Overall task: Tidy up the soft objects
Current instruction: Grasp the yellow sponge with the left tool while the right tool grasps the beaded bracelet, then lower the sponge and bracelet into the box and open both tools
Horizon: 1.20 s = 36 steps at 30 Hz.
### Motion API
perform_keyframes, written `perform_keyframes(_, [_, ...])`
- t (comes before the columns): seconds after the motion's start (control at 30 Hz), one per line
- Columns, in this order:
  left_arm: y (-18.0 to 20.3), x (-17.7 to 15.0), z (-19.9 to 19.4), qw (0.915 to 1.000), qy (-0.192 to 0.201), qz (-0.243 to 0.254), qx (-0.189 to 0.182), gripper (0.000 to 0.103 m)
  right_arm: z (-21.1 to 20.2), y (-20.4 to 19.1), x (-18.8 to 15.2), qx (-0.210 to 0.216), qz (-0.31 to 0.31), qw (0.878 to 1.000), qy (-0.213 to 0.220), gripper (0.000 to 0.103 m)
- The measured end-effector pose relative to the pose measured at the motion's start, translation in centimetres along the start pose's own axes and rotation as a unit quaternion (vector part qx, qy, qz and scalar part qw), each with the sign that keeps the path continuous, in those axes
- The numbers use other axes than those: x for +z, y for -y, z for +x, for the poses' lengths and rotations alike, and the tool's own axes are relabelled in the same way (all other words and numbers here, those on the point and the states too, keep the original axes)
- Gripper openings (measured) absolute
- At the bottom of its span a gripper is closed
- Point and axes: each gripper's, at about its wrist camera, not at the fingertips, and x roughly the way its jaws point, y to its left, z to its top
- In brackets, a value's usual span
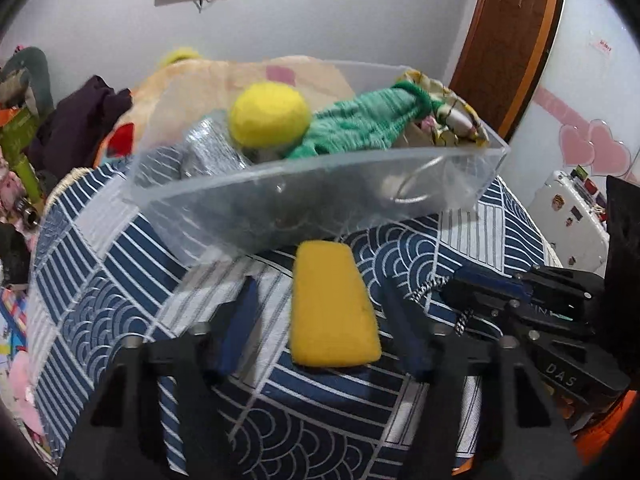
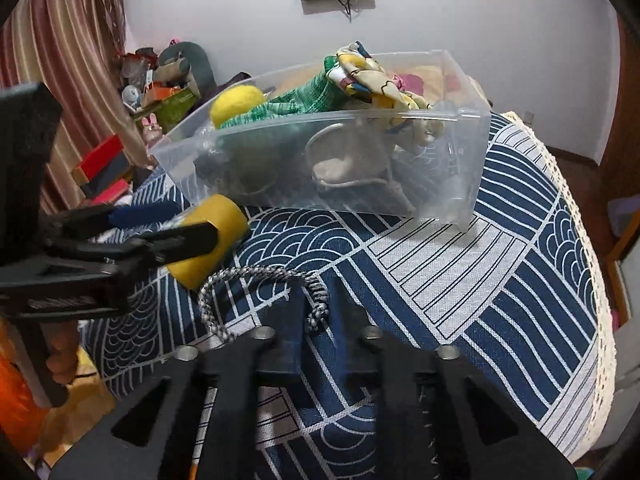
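Our left gripper stands spread wide, its blue-padded fingers on either side of the yellow rectangular foam sponge without pressing it, the sponge lying flat on the navy-and-white patterned tablecloth. Our right gripper is narrowed around the black-and-white braided cord; whether it pinches it we cannot tell. Just beyond stands the clear plastic bin, holding a yellow felt ball, green knitted cloth and printed fabric.
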Motion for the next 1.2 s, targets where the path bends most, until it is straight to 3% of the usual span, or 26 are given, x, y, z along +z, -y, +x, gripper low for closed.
perform_keyframes(0.03, [-0.1, 0.0, 0.2, 1.0000, -0.006, -0.002, -0.008, 0.037, -0.2, -0.1, -0.1, -0.004, -0.001, 1.000, 0.005, 0.009])
perform_keyframes(0.3, [0.2, 0.1, -1.6, 0.9996, 0.024, 0.004, -0.014, 0.034, -2.1, 0.2, 0.0, -0.010, 0.000, 0.999, 0.037, 0.008])
perform_keyframes(0.83, [-1.4, 4.6, -8.8, 0.9892, 0.146, -0.016, -0.001, 0.034, -7.2, -1.6, 4.1, -0.008, -0.008, 0.987, 0.161, 0.007])
perform_keyframes(1.0, [-2.8, 6.1, -8.5, 0.9869, 0.157, -0.033, 0.016, 0.034, -7.1, -1.6, 6.3, -0.027, -0.011, 0.982, 0.186, 0.008])
perform_keyframes(1.2, [-5.0, 7.7, -5.9, 0.9875, 0.140, -0.060, 0.041, 0.034, -5.4, -1.3, 8.7, -0.052, -0.014, 0.981, 0.186, 0.007])
